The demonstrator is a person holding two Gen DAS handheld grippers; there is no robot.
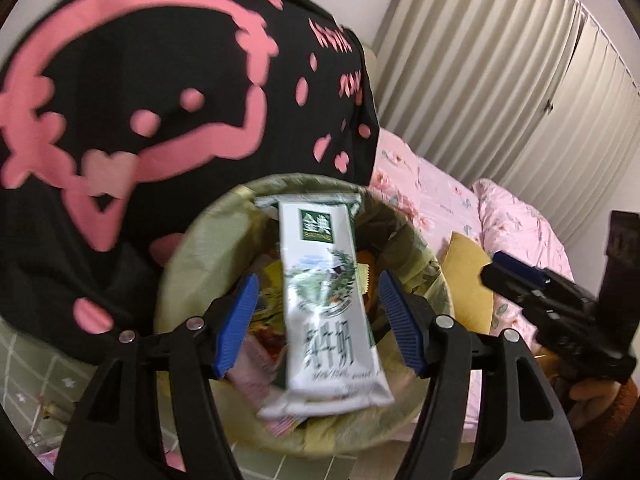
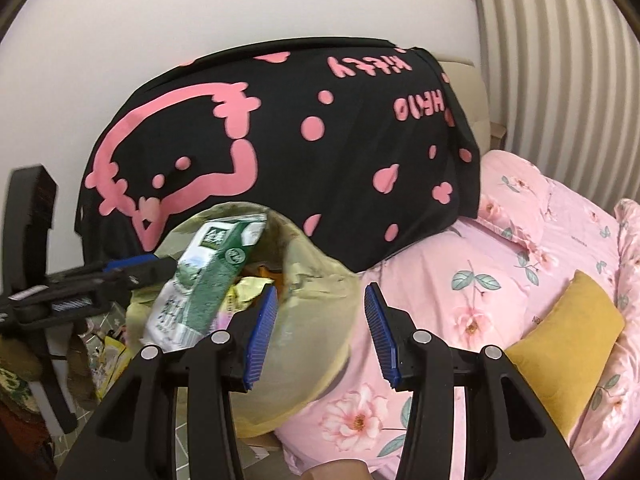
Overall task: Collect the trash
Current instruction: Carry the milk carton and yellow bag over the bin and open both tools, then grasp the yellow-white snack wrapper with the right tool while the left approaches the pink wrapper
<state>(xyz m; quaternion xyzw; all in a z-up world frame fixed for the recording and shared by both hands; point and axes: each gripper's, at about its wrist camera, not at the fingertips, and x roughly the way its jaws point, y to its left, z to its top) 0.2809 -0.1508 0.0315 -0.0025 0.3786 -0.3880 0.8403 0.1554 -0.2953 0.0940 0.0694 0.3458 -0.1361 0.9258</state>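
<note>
A white and green milk carton (image 1: 328,304) hangs blurred between the open blue fingers of my left gripper (image 1: 320,320), over the round trash bin (image 1: 192,248) with a yellowish liner and wrappers inside. No pad touches the carton. In the right wrist view the carton (image 2: 200,280) tilts over the bin (image 2: 316,320), with my left gripper (image 2: 132,268) beside it. My right gripper (image 2: 320,328) is open and empty, just right of the bin, above the pink bedding. It shows from the side in the left wrist view (image 1: 516,276).
A black shirt with pink print (image 2: 280,148) drapes over something behind the bin. A bed with pink floral bedding (image 2: 520,264) and a mustard cushion (image 2: 568,340) lies to the right. Pleated curtains (image 1: 500,80) hang behind. Green tiled floor (image 1: 32,380) lies below.
</note>
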